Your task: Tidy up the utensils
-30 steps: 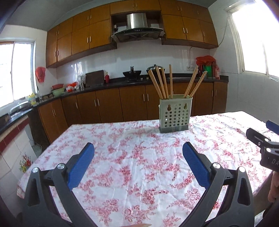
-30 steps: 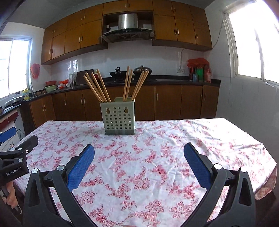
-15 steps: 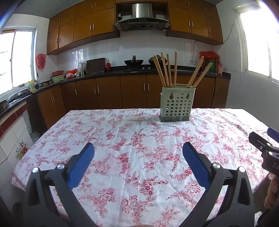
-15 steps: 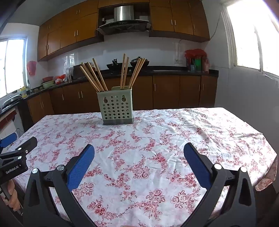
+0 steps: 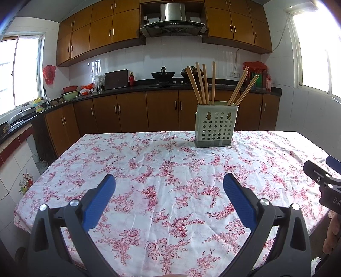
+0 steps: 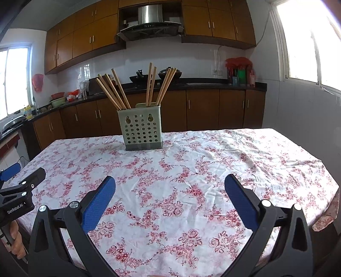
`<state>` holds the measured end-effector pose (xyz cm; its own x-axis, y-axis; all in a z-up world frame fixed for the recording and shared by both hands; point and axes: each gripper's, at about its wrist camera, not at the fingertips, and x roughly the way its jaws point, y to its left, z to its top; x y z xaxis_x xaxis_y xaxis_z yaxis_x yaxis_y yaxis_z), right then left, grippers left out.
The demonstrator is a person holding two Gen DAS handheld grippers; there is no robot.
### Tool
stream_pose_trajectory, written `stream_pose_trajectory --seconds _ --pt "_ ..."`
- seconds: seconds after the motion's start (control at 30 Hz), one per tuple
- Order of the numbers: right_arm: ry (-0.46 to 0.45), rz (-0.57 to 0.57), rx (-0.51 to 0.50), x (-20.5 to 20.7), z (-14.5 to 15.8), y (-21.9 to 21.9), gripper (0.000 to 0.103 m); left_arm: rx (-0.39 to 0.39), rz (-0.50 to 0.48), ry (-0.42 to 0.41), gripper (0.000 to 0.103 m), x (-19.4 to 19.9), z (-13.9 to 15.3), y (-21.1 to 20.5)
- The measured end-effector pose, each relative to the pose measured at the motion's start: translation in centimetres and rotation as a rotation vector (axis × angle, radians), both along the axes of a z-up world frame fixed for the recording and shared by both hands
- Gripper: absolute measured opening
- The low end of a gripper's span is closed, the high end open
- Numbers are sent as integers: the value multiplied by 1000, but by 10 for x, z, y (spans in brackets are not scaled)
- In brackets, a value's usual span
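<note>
Left gripper, right gripper: jaws spread, level above tablecloth.

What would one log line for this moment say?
left gripper: open, empty | right gripper: open, empty | chopsticks: in holder | tablecloth

"GenRobot.AI" on left tool; "DA" on right tool

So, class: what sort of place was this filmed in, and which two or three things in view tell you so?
Most likely a home kitchen. A steel range hood hangs among brown wooden wall cabinets, a black wok sits on the dark counter, and a pale perforated holder of wooden chopsticks stands on a table under a red-flowered cloth.
</note>
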<state>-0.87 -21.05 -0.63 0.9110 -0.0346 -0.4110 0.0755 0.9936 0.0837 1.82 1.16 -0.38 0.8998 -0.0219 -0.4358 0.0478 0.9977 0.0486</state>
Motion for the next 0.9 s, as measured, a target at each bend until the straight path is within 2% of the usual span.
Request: stream_pose_trajectory --seconds 0.9 --pt "2 1 2 0 0 -2 101 -2 1 1 99 2 -3 0"
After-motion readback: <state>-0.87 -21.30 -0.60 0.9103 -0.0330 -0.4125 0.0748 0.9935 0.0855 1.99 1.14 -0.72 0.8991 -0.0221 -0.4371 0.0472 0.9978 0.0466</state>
